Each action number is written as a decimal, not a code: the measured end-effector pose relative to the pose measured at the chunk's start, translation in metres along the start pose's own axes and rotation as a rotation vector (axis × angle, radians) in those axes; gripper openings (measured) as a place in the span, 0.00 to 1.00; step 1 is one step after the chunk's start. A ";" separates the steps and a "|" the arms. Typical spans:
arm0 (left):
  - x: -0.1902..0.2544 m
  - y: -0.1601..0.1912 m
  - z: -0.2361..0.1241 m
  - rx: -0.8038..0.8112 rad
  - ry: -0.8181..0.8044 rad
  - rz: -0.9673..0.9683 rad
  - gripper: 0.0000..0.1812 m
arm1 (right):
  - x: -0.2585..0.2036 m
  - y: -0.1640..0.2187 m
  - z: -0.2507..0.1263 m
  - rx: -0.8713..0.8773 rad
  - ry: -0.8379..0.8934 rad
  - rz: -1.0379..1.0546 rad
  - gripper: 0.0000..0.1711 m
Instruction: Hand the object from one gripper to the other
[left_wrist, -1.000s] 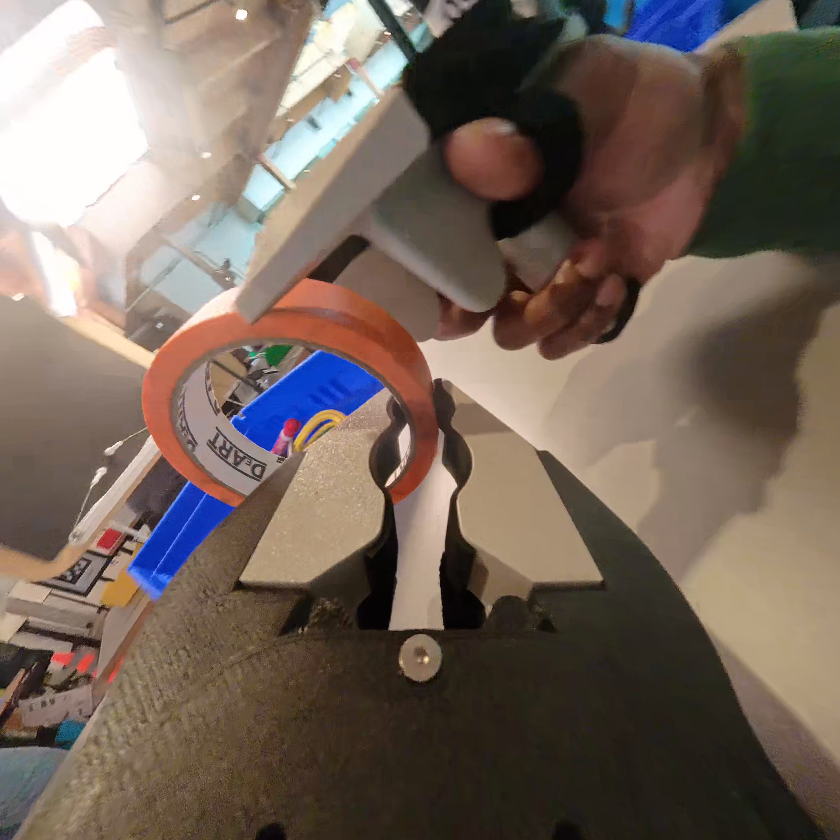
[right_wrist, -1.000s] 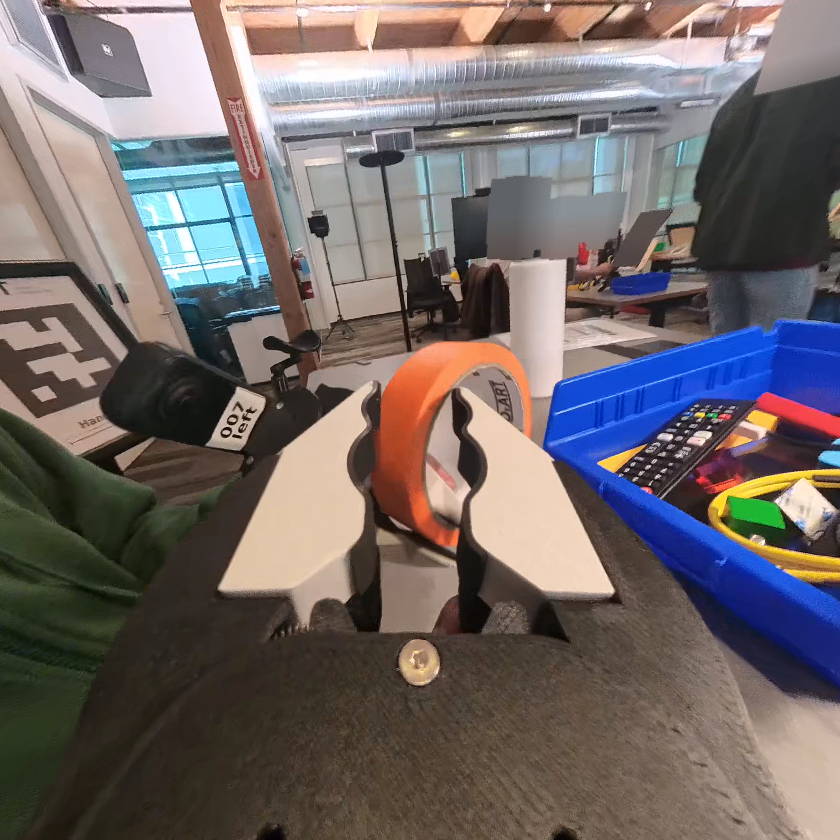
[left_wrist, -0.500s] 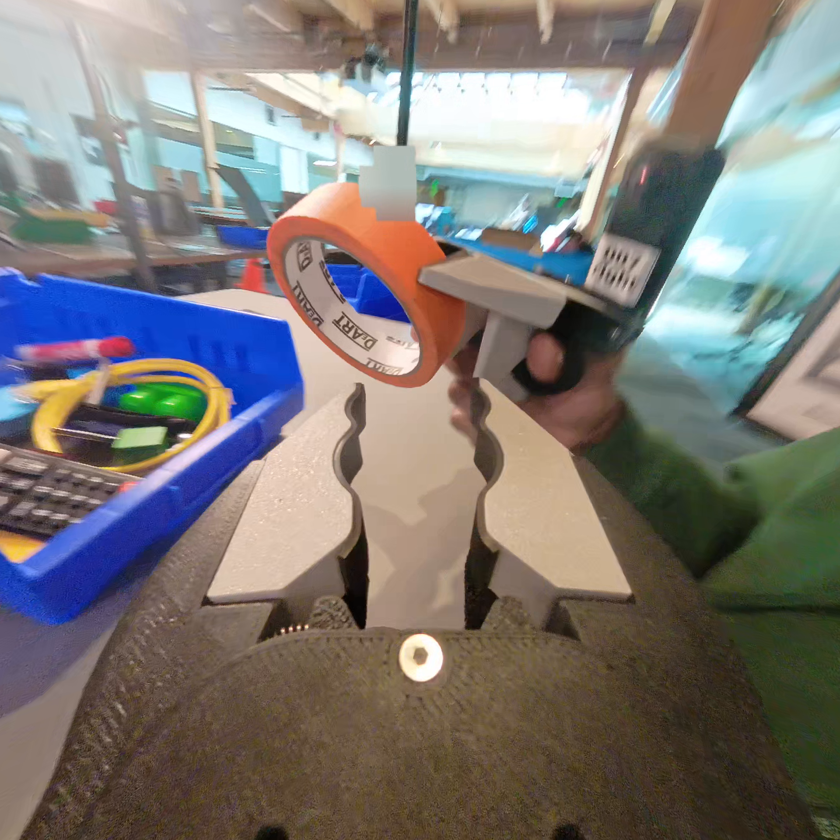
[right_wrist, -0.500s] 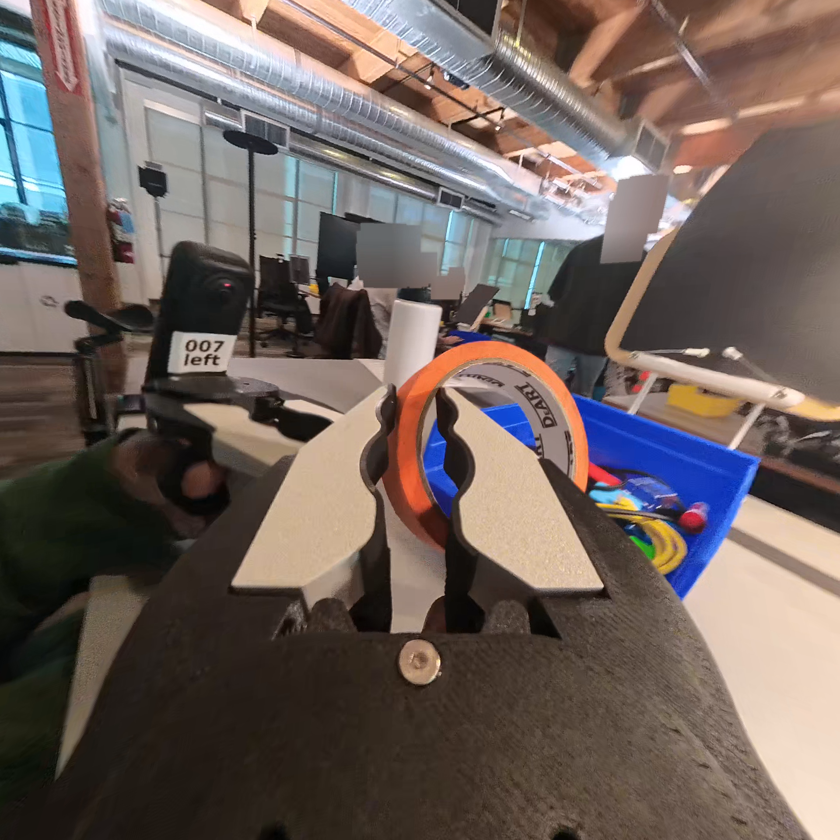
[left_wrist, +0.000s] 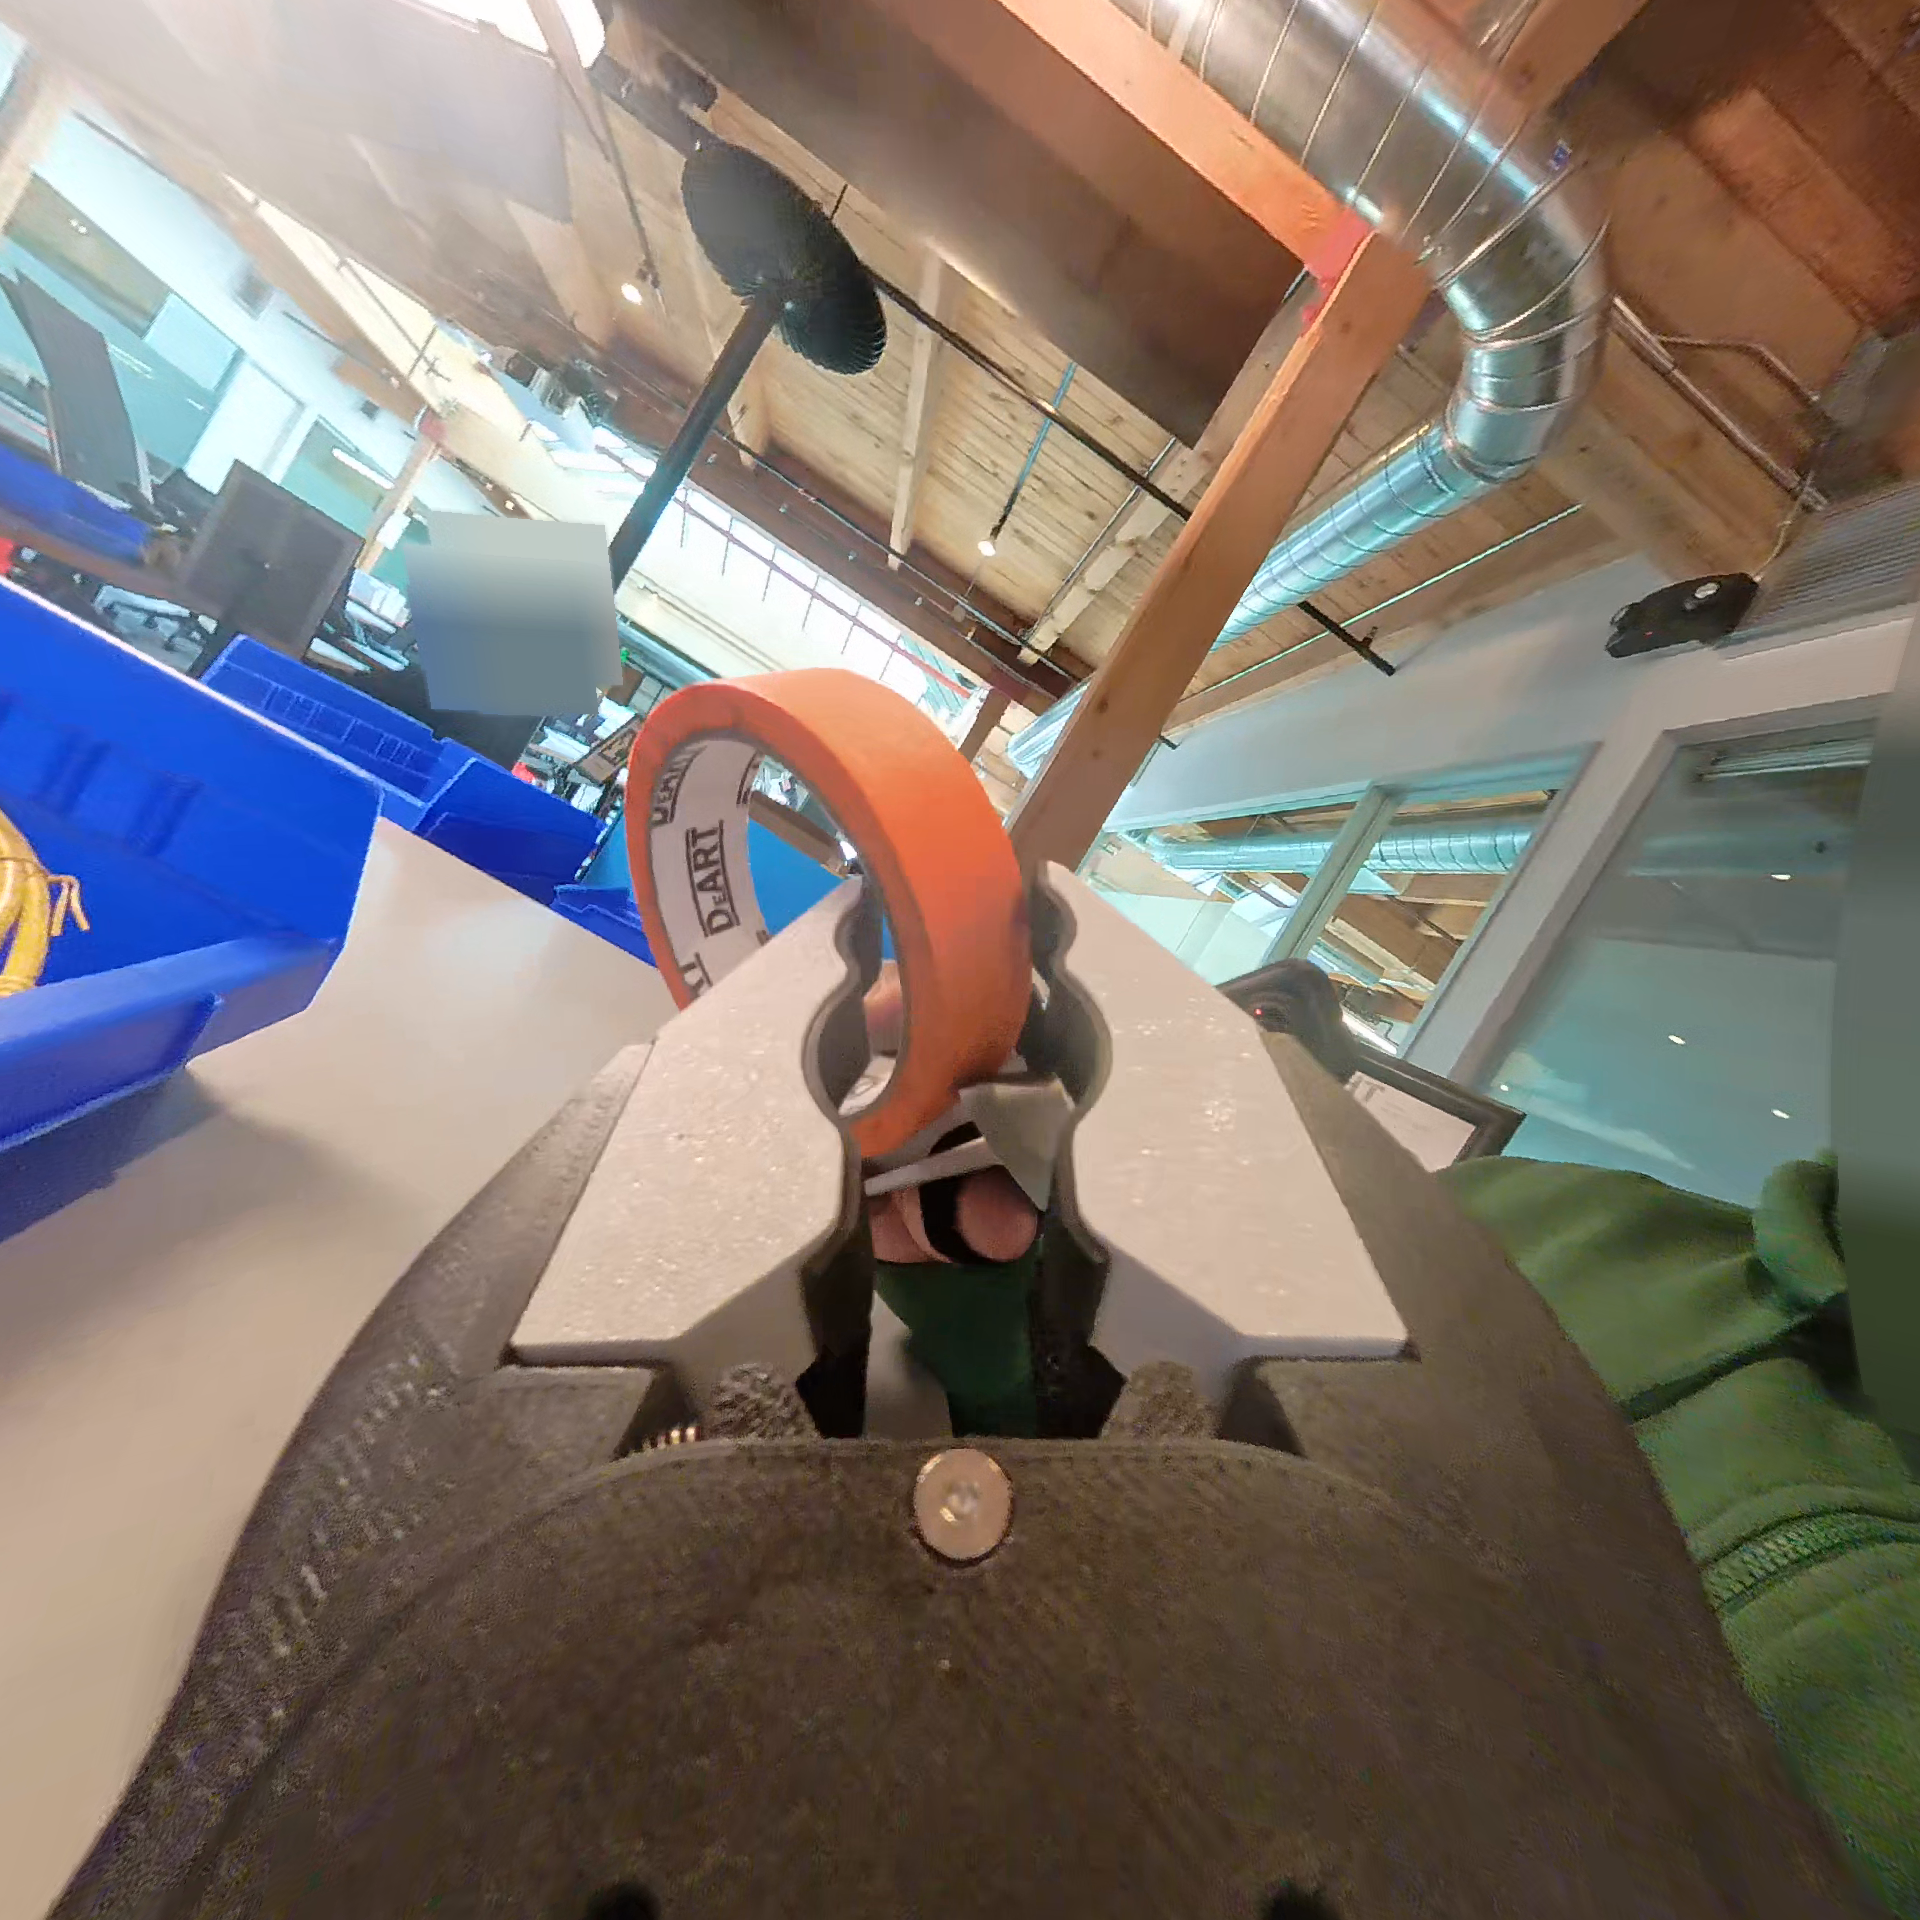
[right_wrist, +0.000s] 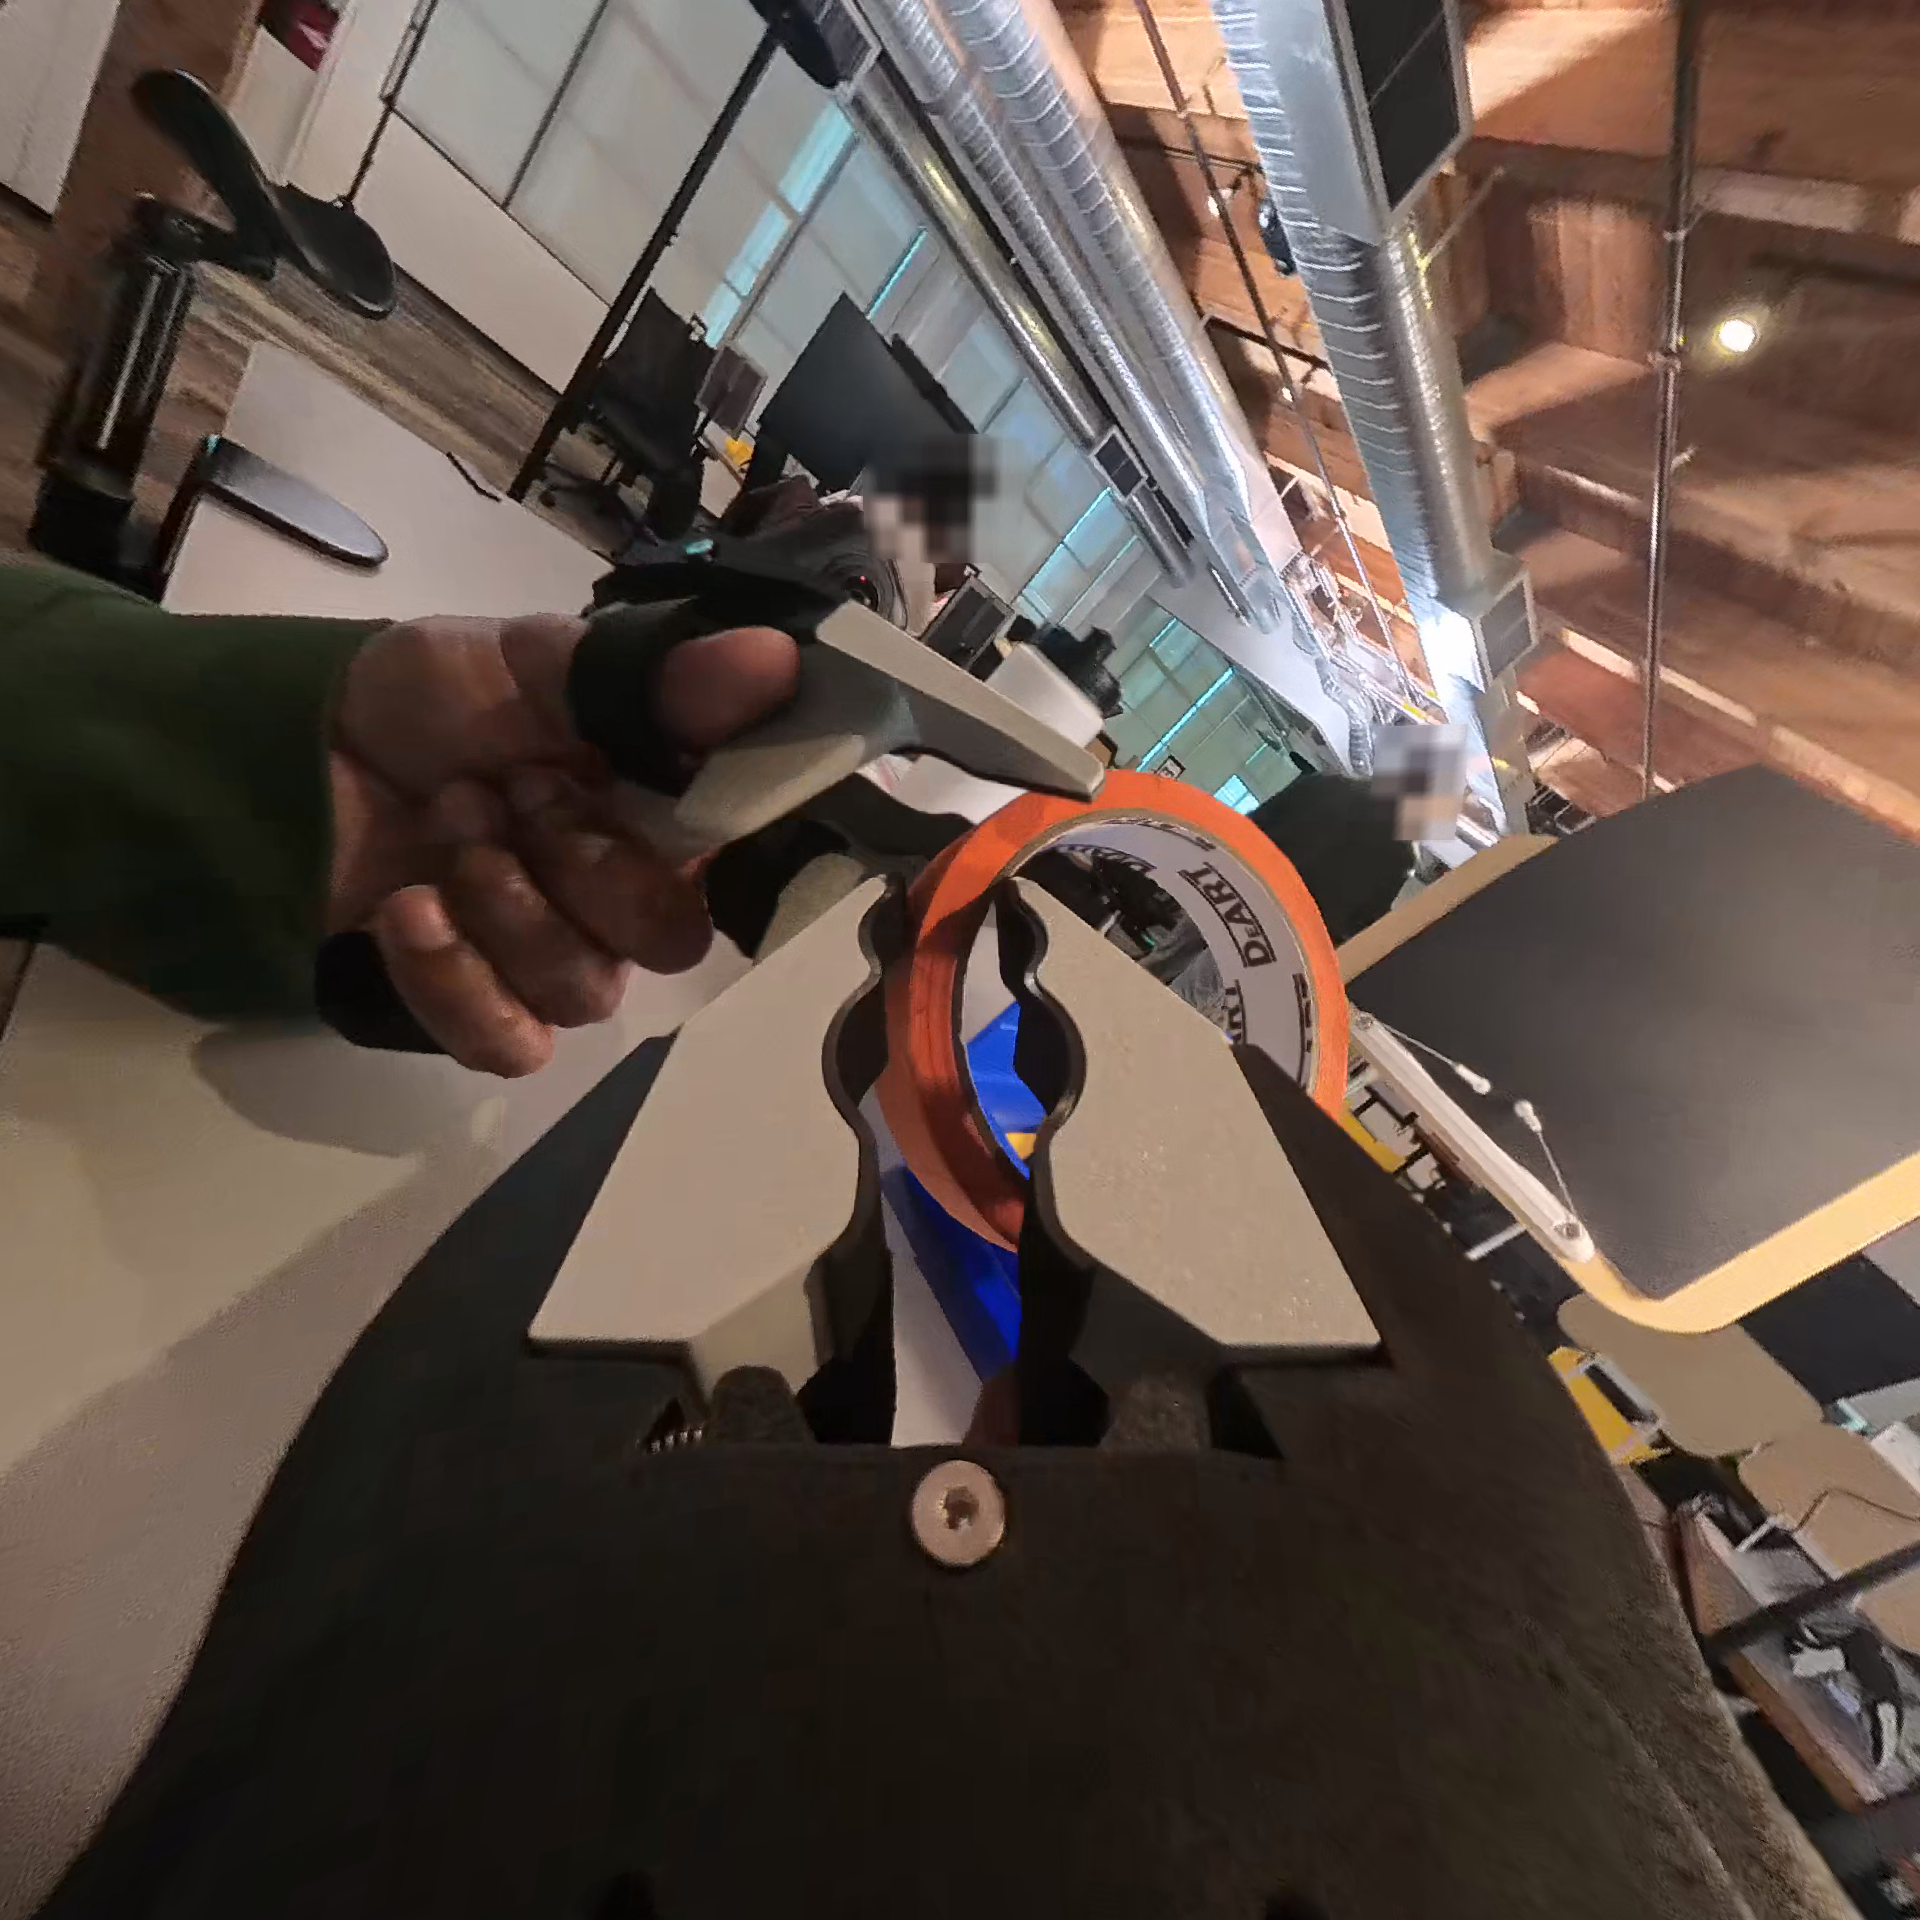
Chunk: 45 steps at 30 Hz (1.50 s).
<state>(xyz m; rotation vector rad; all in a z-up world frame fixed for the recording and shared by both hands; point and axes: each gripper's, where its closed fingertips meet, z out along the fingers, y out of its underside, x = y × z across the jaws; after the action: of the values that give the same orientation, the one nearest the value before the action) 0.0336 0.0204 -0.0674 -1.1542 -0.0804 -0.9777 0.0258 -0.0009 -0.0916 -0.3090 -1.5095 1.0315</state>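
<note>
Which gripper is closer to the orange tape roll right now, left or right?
Right. The right gripper is clamped on the band of the orange tape roll. The left gripper straddles the band at another spot, touching it on one side, jaws not yet closed.

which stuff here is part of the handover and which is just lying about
Part of the job:
- orange tape roll
- left gripper, fingers around the roll's band
- right gripper, shut on the roll

Just lying about:
- blue bins
- yellow cable
- black board
</note>
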 end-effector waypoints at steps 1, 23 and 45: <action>0.000 -0.001 -0.001 0.004 -0.002 0.018 0.15 | 0.000 0.001 0.001 -0.006 0.003 0.001 0.11; -0.031 0.058 0.019 -0.454 -0.391 1.222 0.09 | 0.054 0.018 -0.023 0.194 -0.254 1.322 0.19; -0.011 -0.011 -0.005 0.055 -0.029 -0.083 0.23 | 0.010 -0.011 -0.006 0.077 -0.028 0.184 0.10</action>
<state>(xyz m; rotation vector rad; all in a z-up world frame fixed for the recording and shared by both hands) 0.0175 0.0225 -0.0678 -1.1217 -0.1785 -1.0258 0.0323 0.0022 -0.0780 -0.3857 -1.4819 1.2409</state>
